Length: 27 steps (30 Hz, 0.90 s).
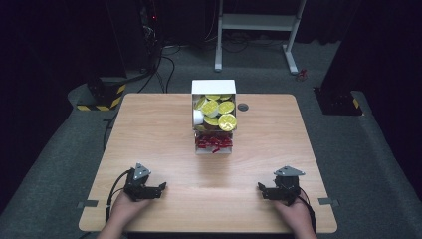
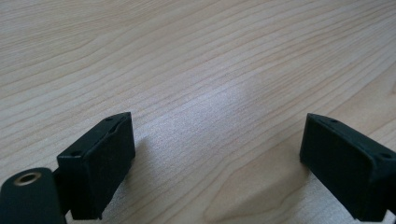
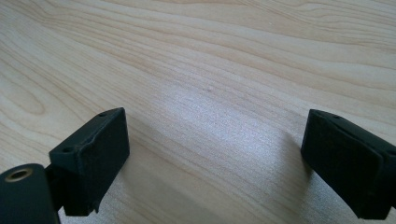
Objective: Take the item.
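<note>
Table: a light wooden table [image 1: 164, 139] is seen from above, with a round dark grommet [image 1: 243, 107] set near its far edge.
Left gripper: the left gripper [image 1: 160, 188] is held in the person's left hand [image 1: 124, 209] at the near left of the table, pointing inward. In the left gripper view the left gripper [image 2: 217, 161] is shown with its two black jaws set wide apart and bare wood grain between them; nothing is gripped.
Right gripper: the right gripper [image 1: 261, 188] is held in the right hand [image 1: 294, 215] at the near right, well apart from the left one. In the right gripper view the right gripper [image 3: 215, 161] is likewise shown with jaws spread wide over bare wood.
Box: a white box [image 1: 213, 87] is placed at the far middle of the table, its open face toward the person.
Upper contents: round cups with yellow lids [image 1: 227, 121] are stacked in the upper compartment.
Lower contents: small red items [image 1: 213, 143] are held in the lower compartment; their kind cannot be told.
Separation: both grippers are positioned well apart from the box.
Background: a white frame stand [image 1: 256, 22] is located on the grey floor beyond the table.
</note>
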Each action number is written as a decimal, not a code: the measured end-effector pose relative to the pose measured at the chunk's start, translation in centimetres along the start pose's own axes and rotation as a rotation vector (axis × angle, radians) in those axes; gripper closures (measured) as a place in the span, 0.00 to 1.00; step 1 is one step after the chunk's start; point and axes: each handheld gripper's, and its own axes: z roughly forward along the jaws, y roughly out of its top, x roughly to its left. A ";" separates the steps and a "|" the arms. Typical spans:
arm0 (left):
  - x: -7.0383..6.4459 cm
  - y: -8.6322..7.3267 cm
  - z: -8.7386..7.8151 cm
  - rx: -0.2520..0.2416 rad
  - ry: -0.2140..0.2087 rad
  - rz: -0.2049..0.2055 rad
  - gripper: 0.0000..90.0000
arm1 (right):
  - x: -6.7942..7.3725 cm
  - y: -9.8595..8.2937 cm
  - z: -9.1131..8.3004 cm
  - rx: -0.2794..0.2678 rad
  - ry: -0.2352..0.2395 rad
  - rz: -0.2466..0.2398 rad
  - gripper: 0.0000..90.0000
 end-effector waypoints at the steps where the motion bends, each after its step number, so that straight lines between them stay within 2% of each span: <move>1: 0.0 0.0 0.0 0.000 0.000 0.000 0.12 | 0.0 0.0 0.0 0.000 0.000 0.000 0.09; 16: -0.1 -0.1 -0.1 0.001 -0.002 -0.006 0.12 | 0.0 0.0 0.0 0.001 0.001 0.001 0.09; 23: 0.1 0.0 -0.3 0.009 0.001 0.002 0.18 | 0.0 0.0 0.0 0.000 0.001 -0.001 0.09; 27: 0.2 0.2 -0.4 0.013 -0.007 -0.007 0.23 | 0.0 0.0 0.0 0.001 0.001 0.001 0.09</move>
